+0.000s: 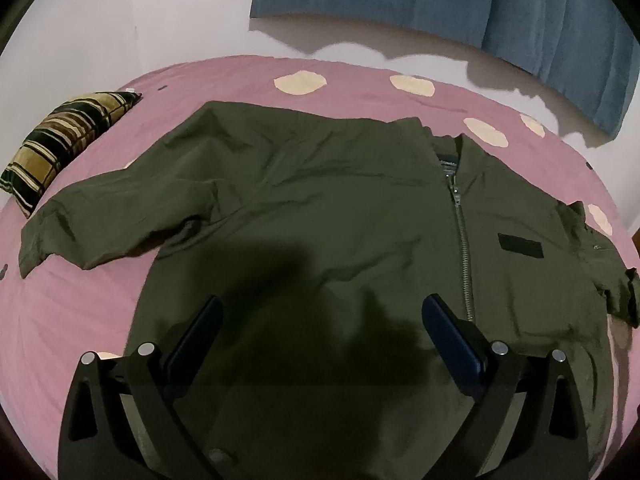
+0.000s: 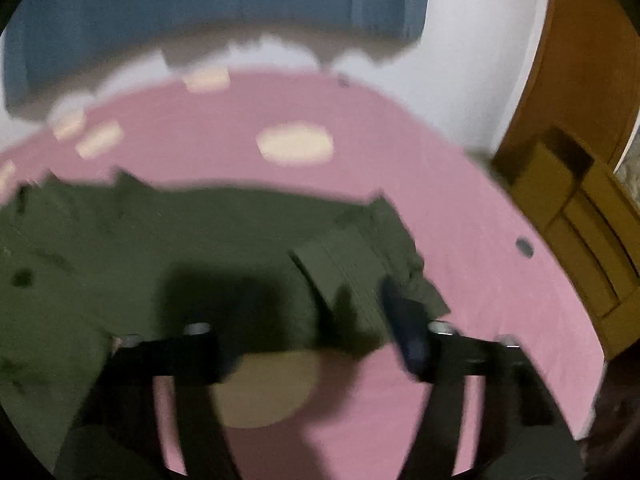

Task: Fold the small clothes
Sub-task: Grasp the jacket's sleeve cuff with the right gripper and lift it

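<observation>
Olive zip-front jacket [image 1: 320, 208] lies flat, front up, on your pink spotted bedspread [image 1: 80, 320], zipper [image 1: 462, 240] closed. Your left gripper [image 1: 322, 320] hangs spread wide over its lower front, holding nothing. Your right gripper [image 2: 308, 320], blurred, looks open above the ribbed cuff [image 2: 344, 276]. Only left view shows the striped pillow [image 1: 60, 144]; only right shows the wooden door [image 2: 592, 80].

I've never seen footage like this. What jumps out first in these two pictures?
A dark olive-green zip-up jacket lies spread flat, front up, on a pink bedsheet with cream spots, filling the middle of the left view. A striped black-and-gold pillow sits at the far left. The left gripper hovers open above the jacket; the right view is blurred.
</observation>
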Tool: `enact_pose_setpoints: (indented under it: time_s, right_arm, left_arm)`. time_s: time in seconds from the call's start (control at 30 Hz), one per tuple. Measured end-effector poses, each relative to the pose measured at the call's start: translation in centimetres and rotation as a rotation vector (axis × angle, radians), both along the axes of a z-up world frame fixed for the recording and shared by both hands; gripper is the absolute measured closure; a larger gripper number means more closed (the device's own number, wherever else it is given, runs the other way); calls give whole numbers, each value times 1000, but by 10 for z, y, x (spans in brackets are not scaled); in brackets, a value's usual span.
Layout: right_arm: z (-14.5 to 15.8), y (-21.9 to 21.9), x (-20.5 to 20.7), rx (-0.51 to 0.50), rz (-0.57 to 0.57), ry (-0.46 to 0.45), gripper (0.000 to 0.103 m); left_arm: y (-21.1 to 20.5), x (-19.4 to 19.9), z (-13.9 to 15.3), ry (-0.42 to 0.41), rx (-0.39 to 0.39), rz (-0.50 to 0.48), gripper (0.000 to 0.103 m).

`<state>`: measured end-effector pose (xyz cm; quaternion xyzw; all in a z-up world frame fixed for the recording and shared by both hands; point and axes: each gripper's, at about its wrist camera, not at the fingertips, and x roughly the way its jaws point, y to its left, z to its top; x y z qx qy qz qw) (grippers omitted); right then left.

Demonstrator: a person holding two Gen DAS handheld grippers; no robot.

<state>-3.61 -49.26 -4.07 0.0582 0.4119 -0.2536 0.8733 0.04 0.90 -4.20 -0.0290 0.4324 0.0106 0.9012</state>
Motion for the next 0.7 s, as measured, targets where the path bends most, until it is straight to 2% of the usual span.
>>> enact_pose_setpoints:
  time_s: [0.1,0.13,0.17,0.2,0.27,0.43,0.57,0.63,0.7]
  right_arm:
    - [-21,-19,5,-5,-35,46,48]
    - [-25,-25,4,3,-34,40,52]
    - [-27,-30,2,52,-16,26,59]
    - [-28,-35,-2,108,2,17,70]
    - [-23,-45,-9,145,7,-17,90]
    - [13,-87,-32,188,-70,-122,97]
    - [24,-137,-58,205,-206,-164,98]
    - [18,-164,-68,269,-262,-174,98]
    - [4,-192,-80,392,-312,-209,95]
  left_arm:
    - [-3,4,-4,24,-16,-5,4]
    - [-5,5,-4,30,-11,-12,4]
    - [-6,6,-4,31,-3,-19,4]
    - [-6,6,-4,31,0,-22,4]
    - [-6,8,-5,32,4,-21,4]
    - [-8,13,-8,47,-13,-19,4]
    - [-7,16,-12,71,-43,-27,4]
    - [-6,18,-14,85,-60,-25,4]
    - [-7,19,-15,87,-63,-26,4]
